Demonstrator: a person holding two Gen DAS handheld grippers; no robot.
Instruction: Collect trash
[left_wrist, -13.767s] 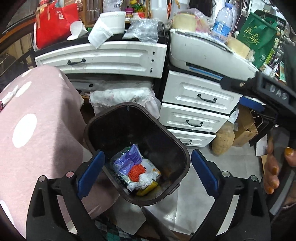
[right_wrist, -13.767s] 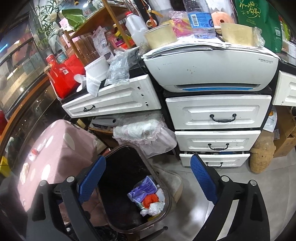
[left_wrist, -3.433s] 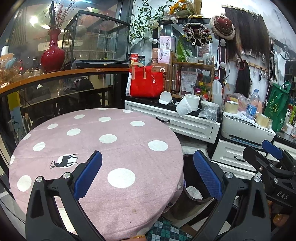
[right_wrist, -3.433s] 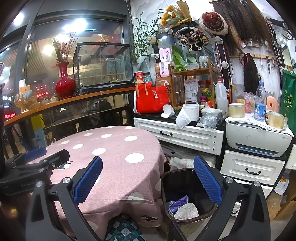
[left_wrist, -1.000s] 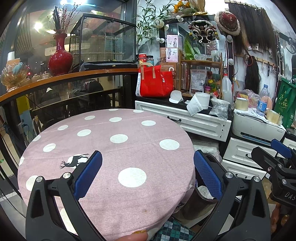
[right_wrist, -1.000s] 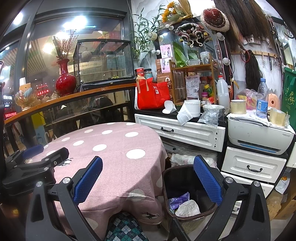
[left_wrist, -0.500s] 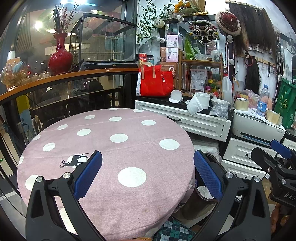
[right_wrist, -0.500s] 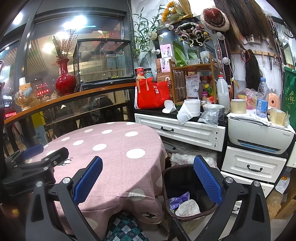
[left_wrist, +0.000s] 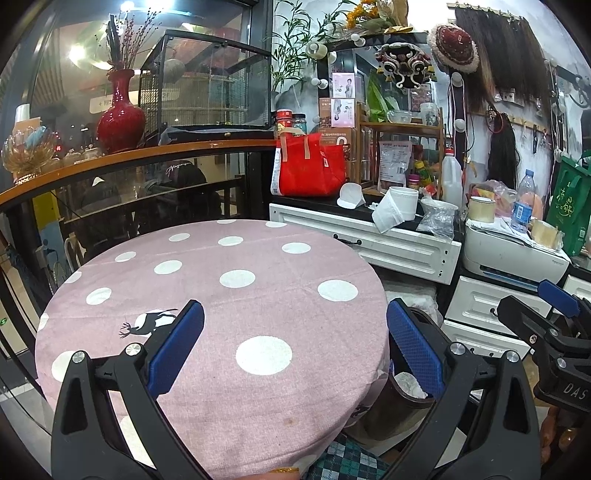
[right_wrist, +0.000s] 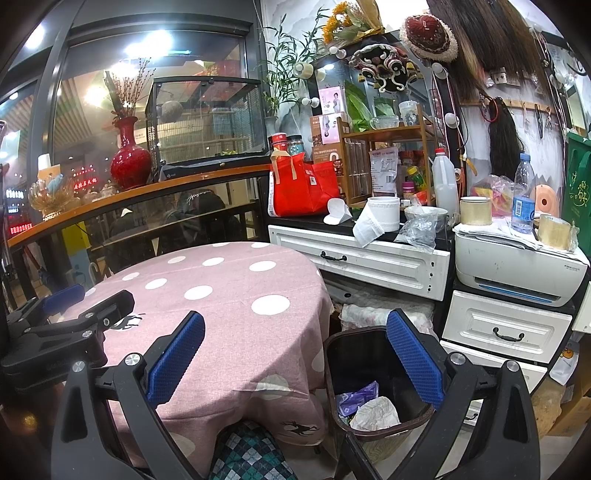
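Both hand-held grippers spread, holding nothing: left hand-held gripper (left_wrist: 295, 341) over table (left_wrist: 229, 295); right hand-held gripper (right_wrist: 295, 347) between table edge, bin (right_wrist: 369, 343).

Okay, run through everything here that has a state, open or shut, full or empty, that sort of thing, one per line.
left gripper: open, holding nothing
right gripper: open, holding nothing
trash bin: no lid on, partly filled
crumpled white paper: in the bin, on top
purple wrapper: in the bin
white drawers: shut
tissue roll: upright, loose end hanging
water bottle: upright, capped
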